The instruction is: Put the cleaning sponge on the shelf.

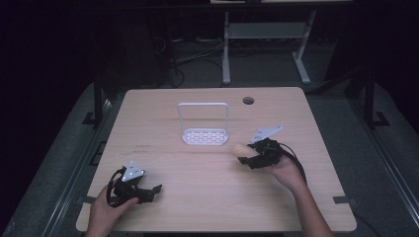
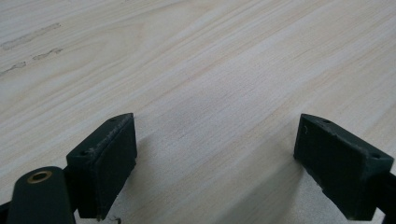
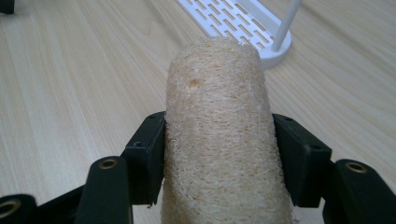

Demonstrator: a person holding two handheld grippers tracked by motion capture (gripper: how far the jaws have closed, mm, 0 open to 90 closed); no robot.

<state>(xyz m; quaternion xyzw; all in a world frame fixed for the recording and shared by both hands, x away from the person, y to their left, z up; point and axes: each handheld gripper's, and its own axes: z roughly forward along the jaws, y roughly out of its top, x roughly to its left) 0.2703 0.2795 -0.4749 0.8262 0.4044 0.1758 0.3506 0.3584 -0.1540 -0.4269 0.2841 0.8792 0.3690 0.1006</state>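
A tan, rough loofah roll [image 3: 217, 135] is clamped between the two black jaws of my right gripper [image 3: 218, 156]. From above, the loofah [image 1: 239, 149] sticks out leftward from that gripper [image 1: 248, 157], right of the table's middle. A white slotted rack with a tall wire hoop [image 1: 203, 136] stands just left of it, and its corner [image 3: 243, 28] lies right past the loofah's tip. My left gripper [image 1: 154, 191] rests near the front left edge, its jaws open wide over bare wood [image 2: 215, 154].
The light wooden table [image 1: 197, 197] has a round cable hole [image 1: 248, 100] at the back right. Beyond the table, a white desk frame [image 1: 267, 39] and cables lie on the dark floor.
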